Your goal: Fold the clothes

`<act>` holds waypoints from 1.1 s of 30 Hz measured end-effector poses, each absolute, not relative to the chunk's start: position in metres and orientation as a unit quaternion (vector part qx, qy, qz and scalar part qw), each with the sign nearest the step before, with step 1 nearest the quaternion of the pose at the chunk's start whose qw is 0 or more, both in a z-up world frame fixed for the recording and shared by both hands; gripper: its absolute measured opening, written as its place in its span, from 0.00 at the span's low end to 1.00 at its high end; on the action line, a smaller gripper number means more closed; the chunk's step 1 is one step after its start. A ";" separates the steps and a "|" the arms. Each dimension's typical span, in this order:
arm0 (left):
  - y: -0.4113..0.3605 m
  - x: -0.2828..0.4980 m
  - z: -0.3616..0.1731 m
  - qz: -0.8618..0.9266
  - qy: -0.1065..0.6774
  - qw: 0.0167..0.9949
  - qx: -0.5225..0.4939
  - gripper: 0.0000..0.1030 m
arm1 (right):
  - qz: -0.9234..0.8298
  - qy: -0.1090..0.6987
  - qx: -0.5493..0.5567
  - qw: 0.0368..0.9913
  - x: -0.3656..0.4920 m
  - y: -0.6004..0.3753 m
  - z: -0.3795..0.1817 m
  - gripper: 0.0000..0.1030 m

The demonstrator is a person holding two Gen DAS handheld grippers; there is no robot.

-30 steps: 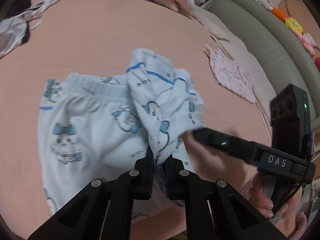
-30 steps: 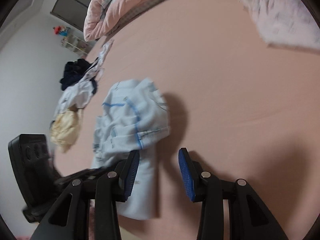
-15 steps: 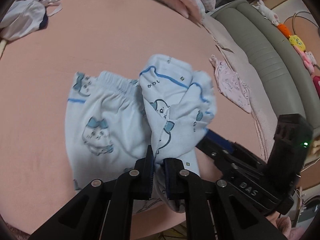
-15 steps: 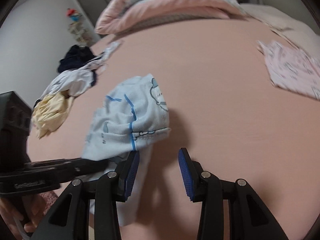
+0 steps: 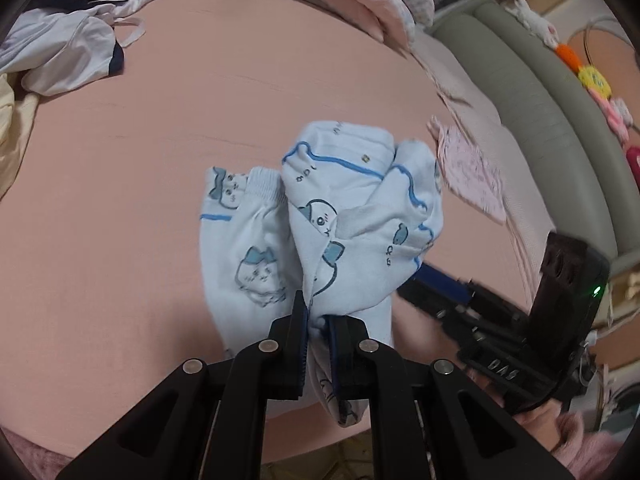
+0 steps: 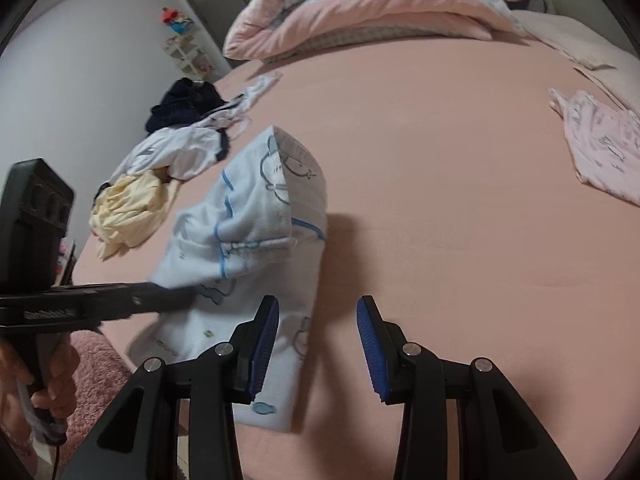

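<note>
Pale blue pyjama trousers (image 5: 256,256) with cartoon prints lie on the pink bed sheet (image 5: 120,160). My left gripper (image 5: 318,320) is shut on a bunched fold of them, holding one leg (image 5: 360,208) up over the flat part. In the right wrist view the same trousers (image 6: 256,216) hang raised from the left gripper (image 6: 176,294), which reaches in from the left. My right gripper (image 6: 318,336) stands open just right of the cloth, nothing between its blue pads (image 6: 264,344), its left finger over the trousers' lower edge.
A pink folded garment (image 5: 468,168) lies to the right by a grey headboard (image 5: 532,92). White, navy and yellow clothes (image 6: 160,160) are heaped at the far left. A pink duvet (image 6: 360,8) lies piled at the back. The bed's near edge is close below.
My left gripper has lifted the trousers' fold higher and pulled back from the bed. The right gripper stayed open and tilted up, so the room's far side shows.
</note>
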State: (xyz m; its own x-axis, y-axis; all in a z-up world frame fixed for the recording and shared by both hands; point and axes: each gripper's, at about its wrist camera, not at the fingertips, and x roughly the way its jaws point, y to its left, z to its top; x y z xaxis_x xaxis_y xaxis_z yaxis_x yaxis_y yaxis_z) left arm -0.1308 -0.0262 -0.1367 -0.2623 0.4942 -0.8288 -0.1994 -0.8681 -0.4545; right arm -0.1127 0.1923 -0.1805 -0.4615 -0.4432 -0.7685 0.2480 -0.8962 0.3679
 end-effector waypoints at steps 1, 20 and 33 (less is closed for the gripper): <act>-0.026 -0.130 -0.138 0.783 -0.118 0.222 -0.569 0.07 | -0.847 -0.099 0.480 0.206 -0.112 0.189 -0.182 0.39; -0.034 -0.110 -0.111 0.827 0.005 0.144 -0.543 0.10 | -0.827 -0.070 0.503 0.242 -0.111 0.164 -0.206 0.43; 0.035 -0.103 -0.110 0.808 0.051 0.261 -0.526 0.10 | -0.794 -0.124 0.525 0.280 -0.120 0.170 -0.210 0.46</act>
